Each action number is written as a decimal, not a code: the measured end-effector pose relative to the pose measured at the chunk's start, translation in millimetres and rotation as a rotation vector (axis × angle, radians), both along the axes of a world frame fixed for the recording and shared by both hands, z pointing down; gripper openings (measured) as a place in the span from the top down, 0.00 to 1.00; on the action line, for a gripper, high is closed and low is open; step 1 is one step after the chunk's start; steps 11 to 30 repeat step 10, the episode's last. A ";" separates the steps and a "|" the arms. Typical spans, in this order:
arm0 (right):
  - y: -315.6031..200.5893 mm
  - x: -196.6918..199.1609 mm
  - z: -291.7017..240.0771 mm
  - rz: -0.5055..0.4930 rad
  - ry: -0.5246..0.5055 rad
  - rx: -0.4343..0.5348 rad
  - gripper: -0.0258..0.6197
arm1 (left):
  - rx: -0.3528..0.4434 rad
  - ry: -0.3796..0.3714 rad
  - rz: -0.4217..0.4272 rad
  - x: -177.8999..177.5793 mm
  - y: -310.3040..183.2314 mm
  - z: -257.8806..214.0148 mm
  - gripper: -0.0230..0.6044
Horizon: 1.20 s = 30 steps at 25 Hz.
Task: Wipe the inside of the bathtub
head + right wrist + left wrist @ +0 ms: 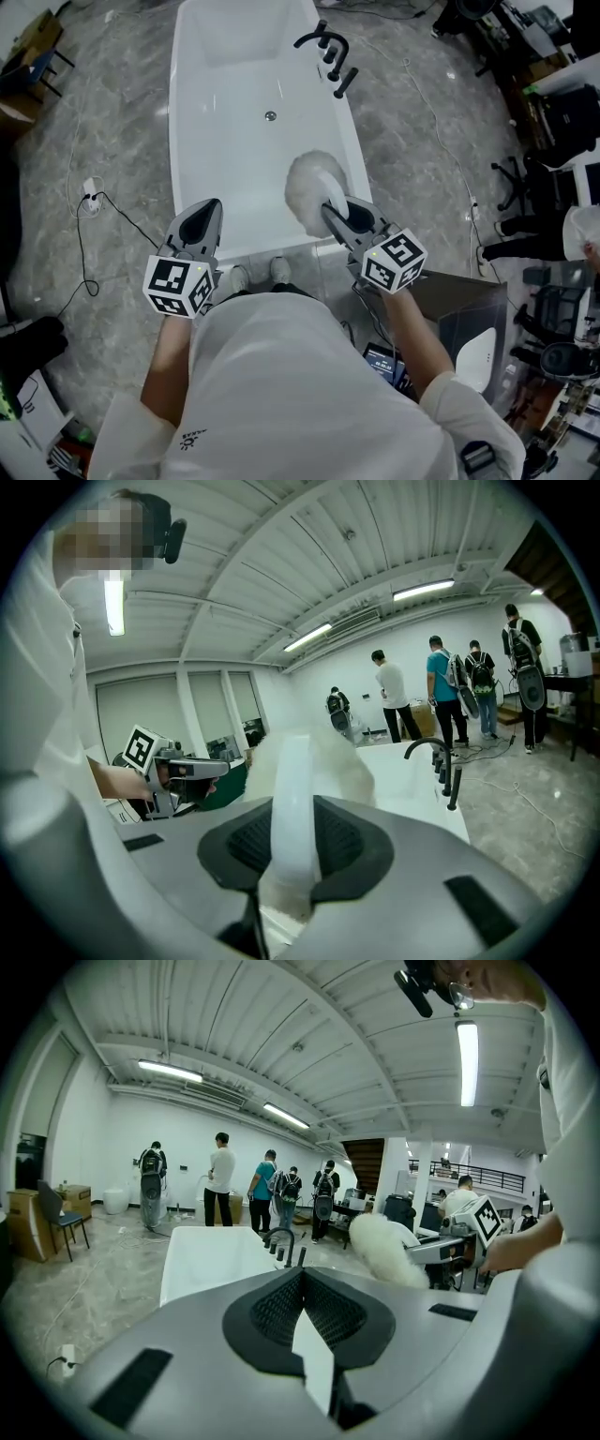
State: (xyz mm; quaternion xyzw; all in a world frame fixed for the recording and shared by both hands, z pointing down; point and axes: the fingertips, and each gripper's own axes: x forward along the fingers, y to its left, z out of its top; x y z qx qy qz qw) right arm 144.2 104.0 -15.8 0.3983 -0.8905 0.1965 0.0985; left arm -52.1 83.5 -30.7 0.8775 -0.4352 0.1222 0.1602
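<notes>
1. The white bathtub (pixel 225 178) lies lengthwise on the grey marble floor (pixel 112 112), with its near end at the person's feet. Its inside looks bare, with the drain (pixel 270 115) set in the far half of the bottom and the black faucet (pixel 328 52) mounted on the far right rim.
2. A fluffy white wiping pad (pixel 314 187) is held over the right side of the tub's near half. Whether it touches the wall cannot be told.
3. The pad's white handle (pixel 289 799) is clamped between the jaws of the right gripper (pixel 336 214). The soft head is thereby pointed ahead and down into the tub, apparently for reach.
4. The left gripper (pixel 200 223) is held above the near left rim, its jaws pressed together with nothing between them. It is judged to be idle and held clear of the wiping side.
5. Several people (pixel 222 1176) are seen standing well beyond the tub's far end.
</notes>
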 end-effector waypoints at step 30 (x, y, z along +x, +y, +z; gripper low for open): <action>3.2 0.8 0.7 0.024 -0.003 -0.009 0.82 | -0.015 -0.002 0.004 -4.4 6.9 3.7 0.95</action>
